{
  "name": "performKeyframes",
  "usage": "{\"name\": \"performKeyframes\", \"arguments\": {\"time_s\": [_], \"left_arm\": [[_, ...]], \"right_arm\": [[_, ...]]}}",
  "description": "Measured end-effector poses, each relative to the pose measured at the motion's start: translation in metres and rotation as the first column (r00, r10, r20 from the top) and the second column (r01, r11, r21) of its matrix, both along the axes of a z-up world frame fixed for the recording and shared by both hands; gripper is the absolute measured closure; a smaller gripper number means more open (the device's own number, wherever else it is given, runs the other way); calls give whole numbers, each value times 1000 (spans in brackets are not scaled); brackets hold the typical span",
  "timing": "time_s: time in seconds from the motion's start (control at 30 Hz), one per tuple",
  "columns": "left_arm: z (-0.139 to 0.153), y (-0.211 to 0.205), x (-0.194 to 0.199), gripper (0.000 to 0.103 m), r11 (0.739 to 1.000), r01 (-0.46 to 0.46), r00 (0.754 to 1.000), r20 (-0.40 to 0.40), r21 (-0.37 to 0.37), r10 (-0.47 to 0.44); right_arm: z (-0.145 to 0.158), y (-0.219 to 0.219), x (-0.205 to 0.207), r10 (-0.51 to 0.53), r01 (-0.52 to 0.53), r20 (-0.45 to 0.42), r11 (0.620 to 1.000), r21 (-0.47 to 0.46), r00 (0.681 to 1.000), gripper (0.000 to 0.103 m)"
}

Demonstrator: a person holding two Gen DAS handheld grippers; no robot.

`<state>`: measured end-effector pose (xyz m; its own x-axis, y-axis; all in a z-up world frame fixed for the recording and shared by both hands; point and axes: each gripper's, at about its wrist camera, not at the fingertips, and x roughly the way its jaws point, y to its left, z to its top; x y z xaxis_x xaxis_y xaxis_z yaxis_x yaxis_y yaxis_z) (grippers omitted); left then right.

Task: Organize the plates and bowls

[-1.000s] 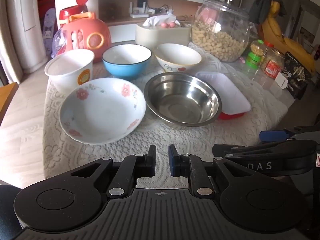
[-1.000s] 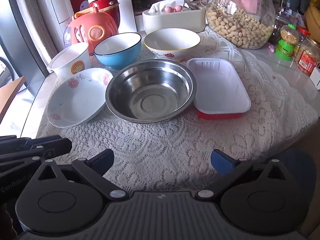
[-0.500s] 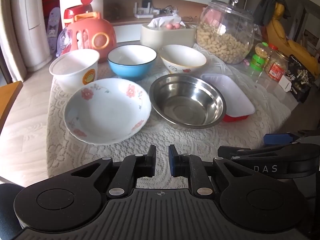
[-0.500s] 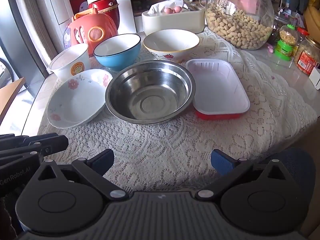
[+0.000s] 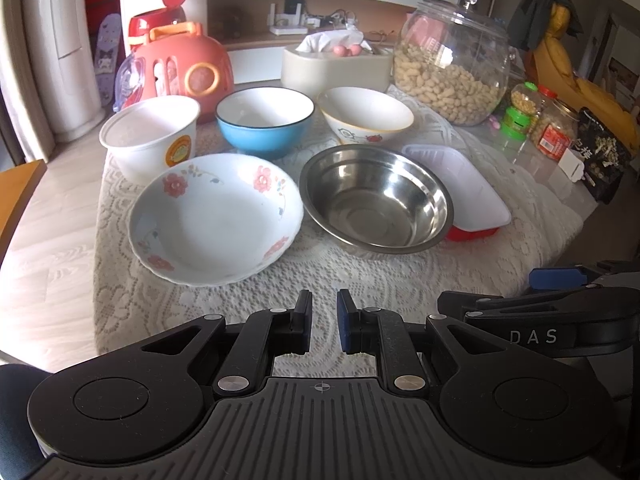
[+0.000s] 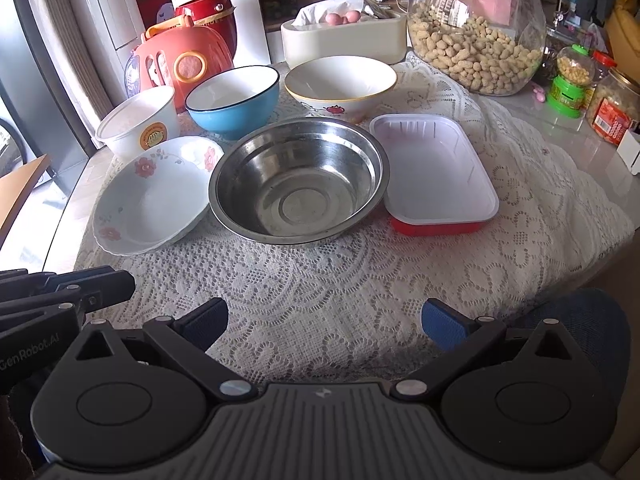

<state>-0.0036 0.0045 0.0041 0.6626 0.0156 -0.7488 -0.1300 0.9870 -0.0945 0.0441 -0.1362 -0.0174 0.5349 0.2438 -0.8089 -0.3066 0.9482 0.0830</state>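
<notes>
Leftmost on the cream lace tablecloth (image 6: 320, 280) stands a white paper tub with a round orange sticker (image 5: 150, 136), and just in front of it lies a shallow white ceramic plate with pink flowers round its rim (image 5: 216, 216). Behind the plate sits a blue-sided ceramic bowl with a white inside (image 6: 234, 100), and next along the back row is a white flared bowl with a thin yellow rim and small red pictures on its side (image 6: 340, 84). In the middle of the front row rests a wide stainless-steel bowl (image 6: 298, 178), its rim close against the flowered plate on one side and against a white rectangular tray with red sides (image 6: 434, 172) on the other. All of these are upright and empty. Further back stand a coral-pink plastic toy case (image 5: 180, 72), a cream tissue box (image 6: 344, 40) and a big round glass jar of peanuts (image 6: 476, 28).

Both tools hang over the near edge of the cloth, clear of the dishes. The left gripper (image 5: 323, 322) has its jaws drawn almost together with nothing between them. The right gripper (image 6: 324, 320) has its jaws spread wide, also holding nothing
</notes>
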Motion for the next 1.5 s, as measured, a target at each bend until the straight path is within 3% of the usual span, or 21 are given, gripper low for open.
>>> {"name": "performKeyframes", "arguments": {"time_s": [1.5], "left_arm": [[-2,3,0,86,1000,10,1000,-6,-24,-10]], "right_arm": [[2,8,0,29,-29,0,999,15,1000,0]]}}
